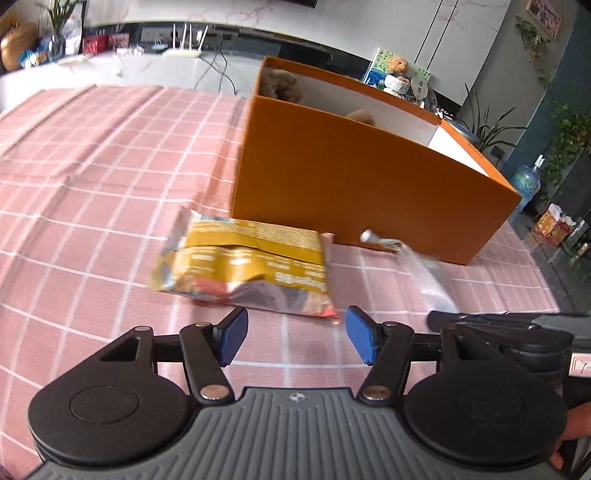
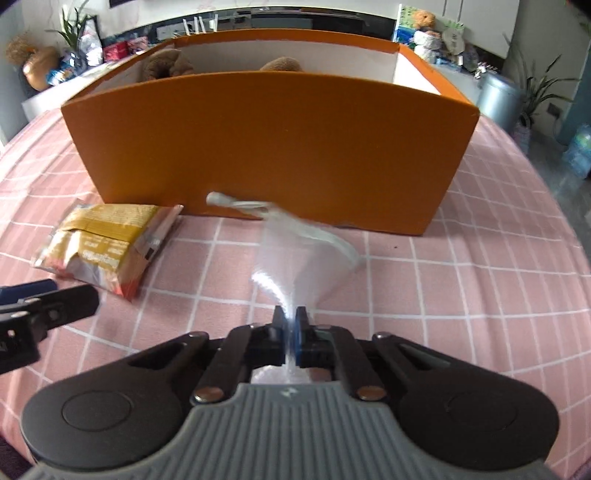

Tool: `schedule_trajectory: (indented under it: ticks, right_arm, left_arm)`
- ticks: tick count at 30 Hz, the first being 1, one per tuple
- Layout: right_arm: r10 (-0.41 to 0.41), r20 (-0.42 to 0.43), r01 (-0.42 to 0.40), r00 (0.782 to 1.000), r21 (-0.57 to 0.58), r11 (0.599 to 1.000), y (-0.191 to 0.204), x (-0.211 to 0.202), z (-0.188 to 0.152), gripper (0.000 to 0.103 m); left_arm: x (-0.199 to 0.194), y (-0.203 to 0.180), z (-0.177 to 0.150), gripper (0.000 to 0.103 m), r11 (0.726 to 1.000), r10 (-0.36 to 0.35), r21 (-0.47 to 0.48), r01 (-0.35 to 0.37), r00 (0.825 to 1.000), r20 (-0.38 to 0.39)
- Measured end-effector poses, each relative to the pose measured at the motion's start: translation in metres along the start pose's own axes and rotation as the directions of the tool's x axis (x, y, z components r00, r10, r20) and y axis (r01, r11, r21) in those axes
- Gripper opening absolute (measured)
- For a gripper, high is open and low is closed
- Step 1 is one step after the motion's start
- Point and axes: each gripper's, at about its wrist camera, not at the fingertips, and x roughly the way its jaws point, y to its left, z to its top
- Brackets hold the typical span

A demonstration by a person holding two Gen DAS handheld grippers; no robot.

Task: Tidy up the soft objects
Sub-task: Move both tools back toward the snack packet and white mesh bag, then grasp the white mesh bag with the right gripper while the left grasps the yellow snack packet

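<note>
Pink checked cloth (image 1: 92, 155) covers the whole work surface, creased in long folds toward the far left. On it I see an orange cardboard box (image 2: 266, 147) with white inner walls, standing at the far middle; brown plush toys (image 2: 166, 62) poke above its rim.

My right gripper (image 2: 291, 325) has its jaws together, clamped on a clear plastic bag (image 2: 306, 247) that stretches from the pads toward the box's near wall and looks blurred.

My left gripper (image 1: 293, 334) hovers with jaws apart, nothing between them, just short of a yellow snack packet (image 1: 247, 266) lying flat on the cloth near the box's left corner.

Beyond the table I make out a white counter (image 1: 110, 70) with a router (image 1: 183, 46), potted plants (image 1: 59, 22), and a teddy bear (image 2: 423, 18) on a shelf at far right.
</note>
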Motion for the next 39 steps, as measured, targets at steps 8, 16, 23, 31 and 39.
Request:
schedule_trajectory:
  ticks: [8,16,23,31,39]
  right_arm:
    - [0.04,0.005,-0.04,0.999,0.035,0.999,-0.018,-0.009,-0.004,0.0]
    - [0.086,0.012,-0.086,0.996,0.028,0.996,-0.017,-0.012,-0.008,0.001]
    - [0.096,0.022,-0.096,0.995,0.024,0.995,-0.014,-0.019,-0.008,0.001]
    - [0.103,0.038,-0.104,0.994,0.002,0.995,-0.016,-0.038,-0.014,0.001]
    - [0.119,0.008,-0.119,0.993,-0.015,0.993,-0.018,-0.048,-0.029,0.001]
  left_arm:
    - [0.026,-0.026,0.008,0.063,0.998,0.022,-0.057,-0.025,0.999,-0.049]
    - [0.031,-0.03,0.003,0.019,0.994,0.107,-0.012,-0.107,0.993,-0.051]
    - [0.012,-0.022,-0.007,0.013,1.0,0.0,0.027,0.002,0.997,-0.082]
    - [-0.015,-0.039,-0.029,0.013,0.971,-0.143,0.164,0.176,0.97,-0.195]
    - [-0.03,-0.037,-0.042,0.011,0.953,-0.129,0.23,0.197,0.951,-0.281]
